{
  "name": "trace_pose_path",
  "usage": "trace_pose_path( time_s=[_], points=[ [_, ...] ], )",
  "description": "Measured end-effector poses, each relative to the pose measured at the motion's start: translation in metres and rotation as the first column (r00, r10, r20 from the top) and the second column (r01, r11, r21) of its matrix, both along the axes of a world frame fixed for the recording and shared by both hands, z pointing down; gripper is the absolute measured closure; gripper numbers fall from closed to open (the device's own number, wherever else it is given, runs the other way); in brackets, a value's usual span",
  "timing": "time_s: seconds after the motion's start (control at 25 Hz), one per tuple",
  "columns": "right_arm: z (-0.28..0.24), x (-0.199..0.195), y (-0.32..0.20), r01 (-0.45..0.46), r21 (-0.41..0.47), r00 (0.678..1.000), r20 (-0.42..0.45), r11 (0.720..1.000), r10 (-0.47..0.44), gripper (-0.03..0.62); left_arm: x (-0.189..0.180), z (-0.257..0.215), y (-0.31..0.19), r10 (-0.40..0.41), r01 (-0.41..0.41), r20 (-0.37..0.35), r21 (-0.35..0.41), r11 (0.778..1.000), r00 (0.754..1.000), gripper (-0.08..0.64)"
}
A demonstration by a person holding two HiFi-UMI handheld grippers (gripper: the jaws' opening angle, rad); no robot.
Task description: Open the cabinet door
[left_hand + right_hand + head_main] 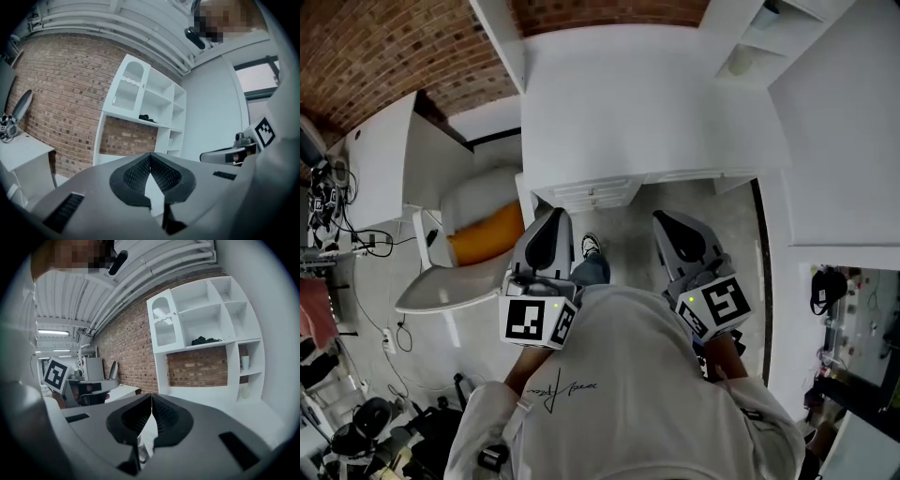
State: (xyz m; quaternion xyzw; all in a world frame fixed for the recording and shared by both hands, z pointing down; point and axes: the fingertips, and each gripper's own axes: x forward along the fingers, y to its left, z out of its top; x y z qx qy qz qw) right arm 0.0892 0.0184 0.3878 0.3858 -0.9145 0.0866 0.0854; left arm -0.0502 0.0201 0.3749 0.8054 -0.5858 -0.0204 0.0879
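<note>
A white shelf unit (206, 333) stands against the brick wall. Its upper left compartment has a closed door with an arched ribbed pane (164, 324), also seen in the left gripper view (129, 86). Both grippers are held level in front of the person's chest, well short of the unit. My left gripper (150, 155) is shut with nothing between its pads. My right gripper (151, 395) is also shut and empty. In the head view the left gripper (551, 217) and right gripper (667, 221) point side by side at a low white cabinet (647, 103) with drawers.
A white chair with an orange cushion (483, 234) stands left of the low cabinet. A white desk (380, 159) with cables lies further left. A dark item (204, 340) rests on a middle shelf. A white wall (834, 141) runs along the right.
</note>
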Motion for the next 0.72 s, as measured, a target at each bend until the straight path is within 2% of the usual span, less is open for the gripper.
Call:
trace_pose_path(
  time_s=[0.28,0.6,0.72],
  points=[
    [-0.029,-0.047,-0.053,-0.011,0.027,0.993,0.117,1.000,0.008,0.568,-0.030,-0.017,-0.053,0.066,-0.066,-0.010,0.039,0.997,0.998,0.545],
    [-0.034,-0.068,-0.082,0.013,0.009,0.995,0.098,1.000,-0.014,0.568,-0.052,-0.022,-0.082,0.134,-0.131,-0.061,0.057,0.990,0.989,0.545],
    [-0.036,-0.060,-0.095,-0.002,0.009,0.997,0.077,1.000,0.002,0.568,-0.048,-0.025,-0.092,0.163,-0.160,-0.038,0.071,0.985,0.986,0.545]
  ],
)
